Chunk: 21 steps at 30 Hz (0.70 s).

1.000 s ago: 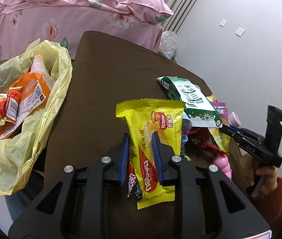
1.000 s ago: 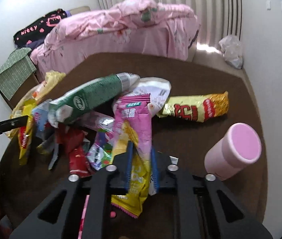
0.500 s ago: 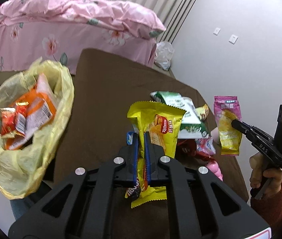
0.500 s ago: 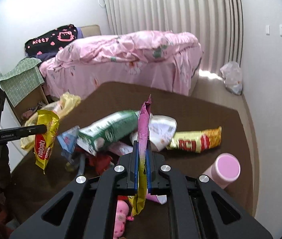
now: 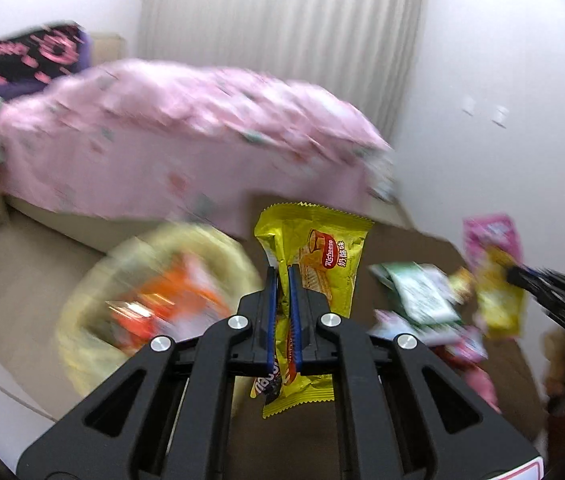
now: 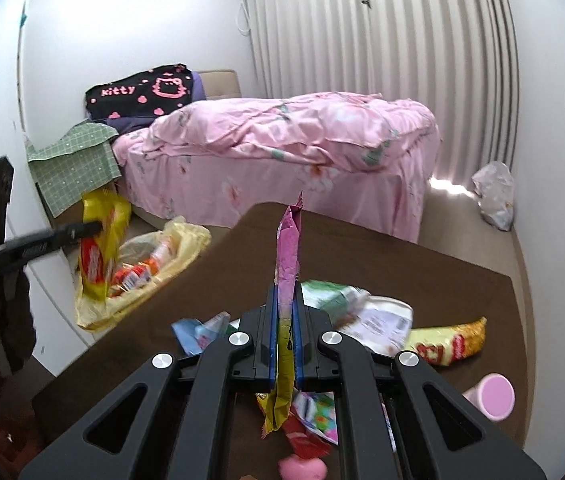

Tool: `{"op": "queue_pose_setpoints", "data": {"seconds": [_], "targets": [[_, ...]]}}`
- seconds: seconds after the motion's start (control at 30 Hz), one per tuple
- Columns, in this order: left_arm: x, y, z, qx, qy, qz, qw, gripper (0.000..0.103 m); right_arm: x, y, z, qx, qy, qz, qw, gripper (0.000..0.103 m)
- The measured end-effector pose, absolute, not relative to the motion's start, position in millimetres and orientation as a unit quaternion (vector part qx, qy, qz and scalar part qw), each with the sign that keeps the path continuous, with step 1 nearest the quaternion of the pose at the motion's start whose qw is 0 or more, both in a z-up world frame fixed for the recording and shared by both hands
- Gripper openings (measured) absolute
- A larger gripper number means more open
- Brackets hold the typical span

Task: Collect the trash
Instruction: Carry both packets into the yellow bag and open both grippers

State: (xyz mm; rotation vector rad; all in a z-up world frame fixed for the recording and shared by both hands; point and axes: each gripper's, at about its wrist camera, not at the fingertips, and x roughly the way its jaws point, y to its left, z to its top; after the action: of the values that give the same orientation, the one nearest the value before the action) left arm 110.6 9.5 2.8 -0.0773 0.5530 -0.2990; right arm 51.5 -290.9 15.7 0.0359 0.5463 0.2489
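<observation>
My left gripper (image 5: 282, 276) is shut on a yellow Richeese wafer packet (image 5: 322, 256) and holds it in the air near the yellow trash bag (image 5: 154, 292), which has orange wrappers inside. My right gripper (image 6: 286, 300) is shut on a pink and yellow snack packet (image 6: 288, 248), held upright above the brown table (image 6: 382, 256). The right wrist view shows the left gripper (image 6: 90, 229) with the yellow packet (image 6: 100, 248) over the trash bag (image 6: 170, 256). The left wrist view shows the pink packet (image 5: 494, 264) at the right.
Several wrappers lie on the table: a green and white packet (image 6: 334, 296), a white one (image 6: 382, 320), a yellow and red one (image 6: 446, 344). A pink cup (image 6: 490, 396) stands at the right. A pink bed (image 6: 282, 160) is behind.
Both grippers have lifted their packets off the table. The left one has swung left with the yellow packet to the trash bag; the right one has risen higher.
</observation>
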Motion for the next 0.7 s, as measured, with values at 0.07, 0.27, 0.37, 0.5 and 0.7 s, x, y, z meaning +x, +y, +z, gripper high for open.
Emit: {"op": "queue_pose_setpoints", "data": {"seconds": [0.07,0.27,0.37,0.5,0.7], "targets": [[119.0,39.4,10.3,-0.037,0.246,-0.077,0.966,0.006,56.5,-281.5,21.7,0.016,0.263,0.133,0.956,0.007],[142.2,89.6,-9.9,-0.1,0.237,-0.006,0.966,0.006,83.3,-256.2,31.7,0.026,0.26,0.162,0.952,0.007],[155.5,82.9,-32.7,-0.105,0.255,-0.033,0.961,0.006,104.7,-239.7,32.9,0.032,0.267,0.176,0.947,0.007],[187.1,53.5,-74.5,-0.056,0.311,-0.075,0.946,0.006,135.1,-206.9,35.0,0.024,0.273,0.194,0.942,0.007],[209.8,42.7,-130.5,0.03,0.408,-0.038,0.912,0.005,176.0,-149.6,27.2,0.007,0.291,0.235,0.927,0.007]]}}
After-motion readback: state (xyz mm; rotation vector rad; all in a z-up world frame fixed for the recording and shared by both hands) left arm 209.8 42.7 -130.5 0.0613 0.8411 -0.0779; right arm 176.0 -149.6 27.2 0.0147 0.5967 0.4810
